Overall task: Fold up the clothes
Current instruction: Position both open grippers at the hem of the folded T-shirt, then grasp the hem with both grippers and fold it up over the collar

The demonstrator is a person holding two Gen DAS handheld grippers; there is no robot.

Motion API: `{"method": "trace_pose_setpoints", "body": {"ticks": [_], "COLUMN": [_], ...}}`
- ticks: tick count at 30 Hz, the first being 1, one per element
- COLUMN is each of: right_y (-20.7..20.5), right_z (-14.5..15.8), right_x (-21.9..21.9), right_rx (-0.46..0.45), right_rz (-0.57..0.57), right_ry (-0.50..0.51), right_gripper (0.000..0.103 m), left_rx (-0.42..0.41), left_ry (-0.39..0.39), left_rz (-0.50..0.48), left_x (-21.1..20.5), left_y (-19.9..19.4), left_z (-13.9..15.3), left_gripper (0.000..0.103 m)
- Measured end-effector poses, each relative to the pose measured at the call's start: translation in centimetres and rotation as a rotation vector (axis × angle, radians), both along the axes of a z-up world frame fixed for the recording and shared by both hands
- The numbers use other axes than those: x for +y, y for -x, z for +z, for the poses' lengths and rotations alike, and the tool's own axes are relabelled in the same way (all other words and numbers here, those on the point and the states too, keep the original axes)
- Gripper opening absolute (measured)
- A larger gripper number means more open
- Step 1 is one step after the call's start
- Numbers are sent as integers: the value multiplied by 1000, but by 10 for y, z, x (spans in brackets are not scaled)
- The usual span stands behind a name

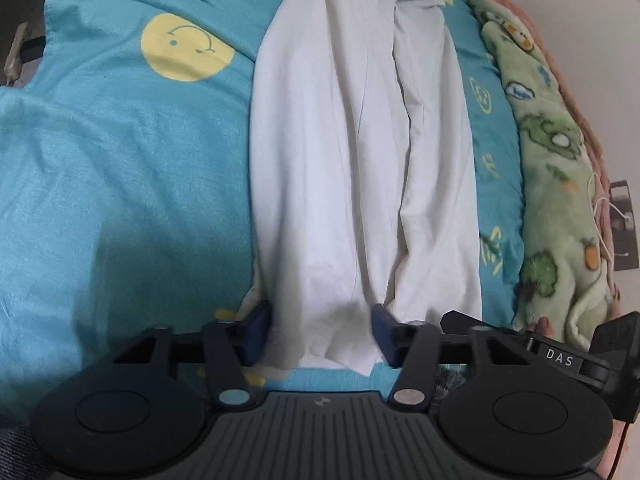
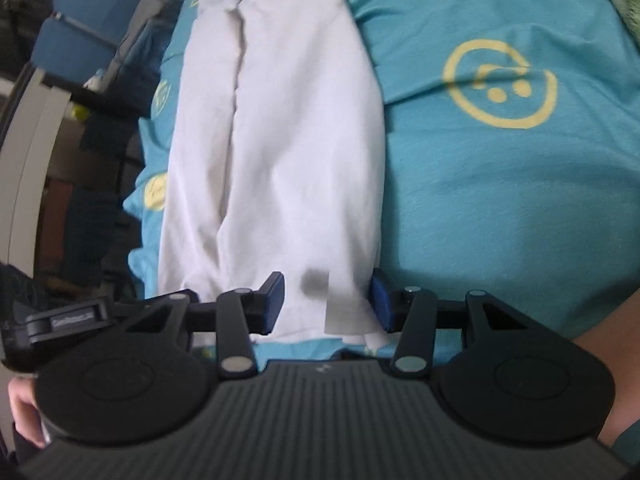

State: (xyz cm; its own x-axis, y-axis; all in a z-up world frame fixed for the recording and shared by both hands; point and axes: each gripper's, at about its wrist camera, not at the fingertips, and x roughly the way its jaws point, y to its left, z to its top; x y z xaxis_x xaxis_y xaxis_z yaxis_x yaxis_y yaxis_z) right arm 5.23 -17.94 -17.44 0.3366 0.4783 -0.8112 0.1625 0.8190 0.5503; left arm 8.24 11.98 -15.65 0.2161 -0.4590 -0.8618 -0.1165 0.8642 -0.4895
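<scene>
On the blue bedsheet (image 1: 120, 160), we bracket the near hem of the folded white garment (image 1: 360, 140); left gripper (image 1: 320, 332) and right gripper (image 2: 328, 304) jaws unclenched. Next: pinch, fold away.

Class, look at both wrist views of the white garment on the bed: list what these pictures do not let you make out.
- Left wrist view: the white garment's near hem under the left tool is partly hidden by its frame; whether the pads press the cloth is unclear.
- Left wrist view: the garment's far end is bunched and cut off by the top edge.
- Right wrist view: the room beside the blue sheet is blurred; a grey smear blurs the cloth at the right tool.
</scene>
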Motion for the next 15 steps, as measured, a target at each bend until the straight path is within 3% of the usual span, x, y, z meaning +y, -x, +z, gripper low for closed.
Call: {"method": "trace_pose_setpoints", "body": {"ticks": [1, 2, 3, 5, 8, 10, 15], "right_y": [0, 1, 1, 3, 9, 13, 28], "right_z": [0, 0, 1, 4, 15, 26, 72], "right_x": [2, 5, 9, 18, 14, 5, -13], "right_rx": [5, 7, 6, -12, -48, -71, -183], "right_rz": [7, 19, 34, 68, 45, 9, -64], "right_ry": [24, 64, 112, 181, 177, 143, 41], "right_gripper": [42, 29, 18, 12, 9, 9, 8], "left_rx": [1, -4, -13, -42, -106, -151, -258], "left_ry": [-11, -30, -44, -39, 30, 117, 261], "left_rz": [0, -2, -2, 14, 68, 115, 218], "left_x": [-1, -3, -4, -3, 6, 18, 41], "left_y": [1, 1, 1, 4, 12, 22, 50], "left_z": [0, 1, 3, 9, 22, 36, 82], "left_gripper": [24, 11, 9, 6, 5, 5, 4]}}
